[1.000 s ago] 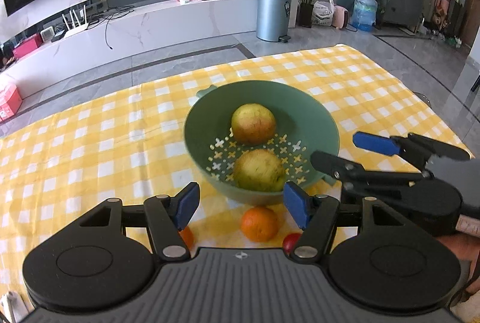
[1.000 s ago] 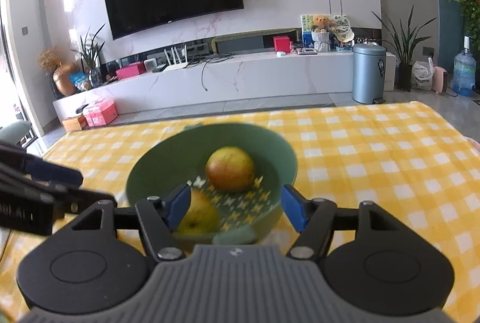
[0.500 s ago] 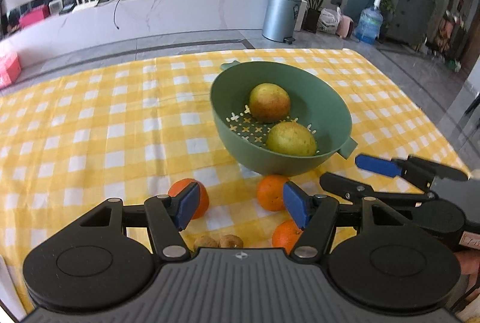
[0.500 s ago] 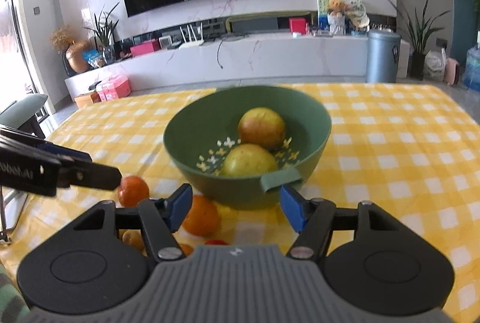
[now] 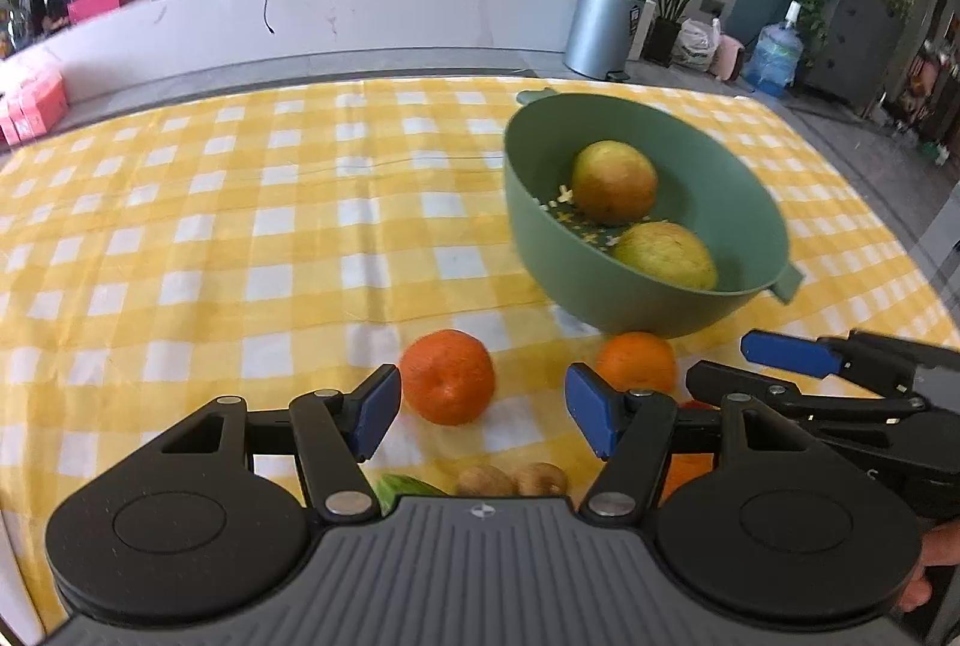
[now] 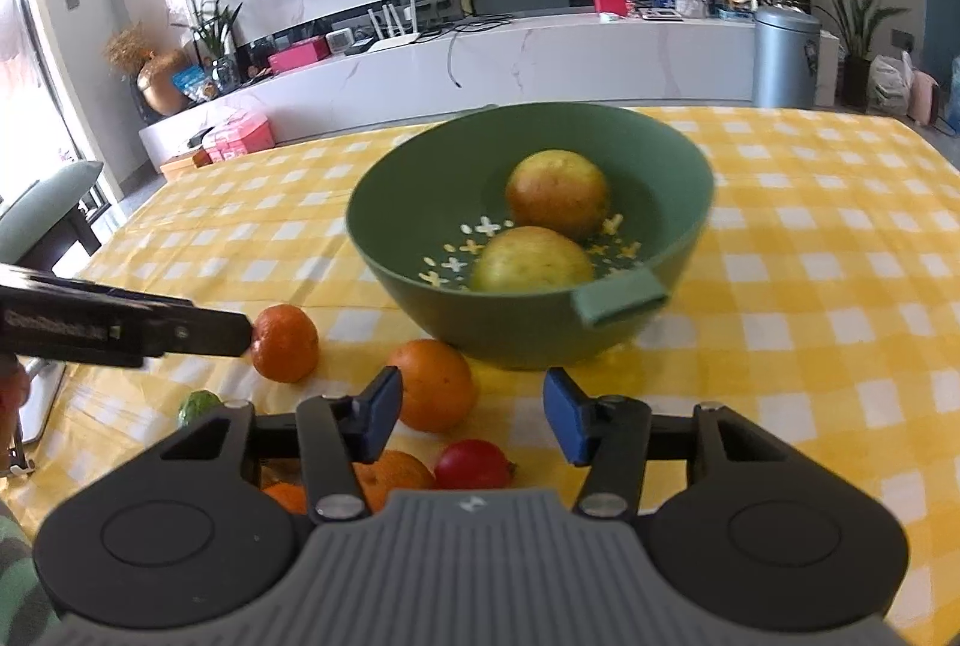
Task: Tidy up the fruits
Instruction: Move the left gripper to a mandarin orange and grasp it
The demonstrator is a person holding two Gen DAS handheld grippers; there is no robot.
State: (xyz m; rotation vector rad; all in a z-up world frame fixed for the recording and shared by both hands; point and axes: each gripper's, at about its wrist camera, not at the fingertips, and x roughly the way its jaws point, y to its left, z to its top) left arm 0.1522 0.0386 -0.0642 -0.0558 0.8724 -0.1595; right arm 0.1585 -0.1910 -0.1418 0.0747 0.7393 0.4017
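Yellow checked cloth (image 5: 240, 226) across both views. Green bowl (image 5: 600, 298) on it, two apples (image 5: 613, 181) inside, seen from both wrists. Left gripper (image 5: 480, 406) spread wide, nothing between the pads, one orange (image 5: 447, 376) just beyond the gap. Right gripper (image 6: 468, 409) half spread, jaws just been closing, nothing pinched, a second orange (image 6: 435, 385) just past its left pad. Only in the left view: two brown kiwis (image 5: 510, 479) at the near edge. Only in the right view: a small red fruit (image 6: 474, 464), whole and round. Green fruit (image 6: 200, 404) beside the left gripper, a mere sliver from the left wrist.
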